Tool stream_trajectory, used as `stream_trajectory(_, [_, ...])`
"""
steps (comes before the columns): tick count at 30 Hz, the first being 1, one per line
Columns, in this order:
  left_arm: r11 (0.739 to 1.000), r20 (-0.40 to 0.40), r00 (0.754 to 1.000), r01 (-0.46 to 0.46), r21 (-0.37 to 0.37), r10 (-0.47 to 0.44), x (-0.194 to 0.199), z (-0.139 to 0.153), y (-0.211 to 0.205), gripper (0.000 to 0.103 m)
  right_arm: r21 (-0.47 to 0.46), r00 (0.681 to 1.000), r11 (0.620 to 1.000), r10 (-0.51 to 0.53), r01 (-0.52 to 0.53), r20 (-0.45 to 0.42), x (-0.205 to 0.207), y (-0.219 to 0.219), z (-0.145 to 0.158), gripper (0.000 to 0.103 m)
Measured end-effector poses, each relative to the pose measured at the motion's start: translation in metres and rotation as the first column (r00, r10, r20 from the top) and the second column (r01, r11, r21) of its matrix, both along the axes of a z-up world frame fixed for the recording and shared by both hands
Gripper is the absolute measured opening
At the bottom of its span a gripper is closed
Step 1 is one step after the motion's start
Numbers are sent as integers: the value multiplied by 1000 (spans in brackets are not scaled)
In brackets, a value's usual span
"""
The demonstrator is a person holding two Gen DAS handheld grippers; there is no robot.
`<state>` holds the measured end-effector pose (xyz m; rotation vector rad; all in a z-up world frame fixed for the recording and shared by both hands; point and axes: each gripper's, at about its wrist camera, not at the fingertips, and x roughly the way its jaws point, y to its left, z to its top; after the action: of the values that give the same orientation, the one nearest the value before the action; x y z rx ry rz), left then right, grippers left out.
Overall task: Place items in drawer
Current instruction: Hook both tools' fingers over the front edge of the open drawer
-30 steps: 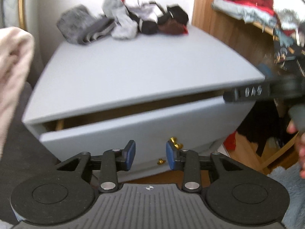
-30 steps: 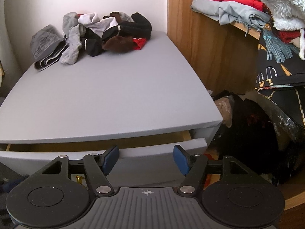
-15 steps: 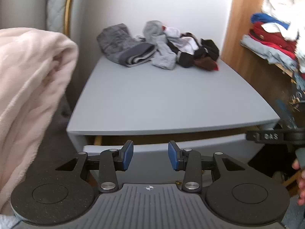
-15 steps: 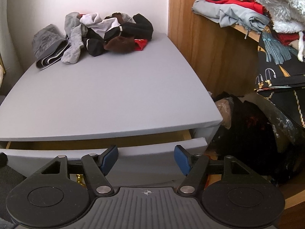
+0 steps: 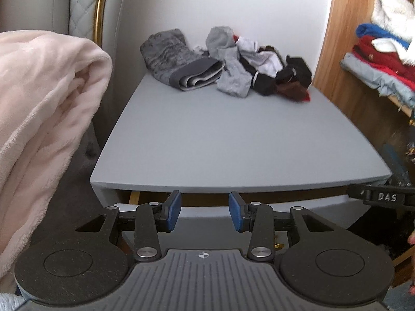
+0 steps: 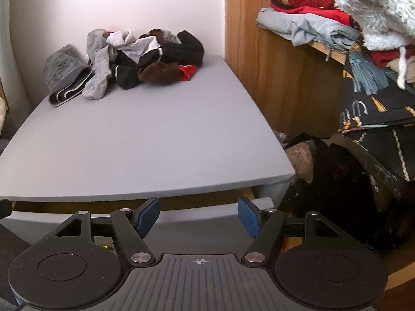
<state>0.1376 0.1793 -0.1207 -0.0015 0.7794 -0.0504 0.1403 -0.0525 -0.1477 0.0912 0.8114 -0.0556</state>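
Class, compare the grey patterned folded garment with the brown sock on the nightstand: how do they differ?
The grey garment is folded flat at the pile's left end; the brown sock lies crumpled near its right end. The garment is larger, with a banded edge showing; the sock is small, dark and plain. Both rest at the back of the nightstand.

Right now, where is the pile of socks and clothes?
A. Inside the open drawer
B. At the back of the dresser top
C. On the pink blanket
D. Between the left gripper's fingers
B: the pile lies on the dresser top by the wall.
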Motion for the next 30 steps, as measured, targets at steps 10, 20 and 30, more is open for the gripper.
stream_trajectory(10, [998, -12, 999, -36, 44, 37, 13, -7, 6, 53, -5, 999, 1000, -3, 2, -32, 12, 3, -7, 69])
stream_trajectory(20, [997, -59, 998, -34, 76, 38, 23, -17, 10, 65, -41, 996, 999, -19, 15, -91, 22, 1, -10, 87])
stream_trajectory(30, [997, -119, 993, 25, 74, -16, 35, -18, 8, 83, -52, 990, 998, 16, -24, -138, 26, 0, -8, 87])
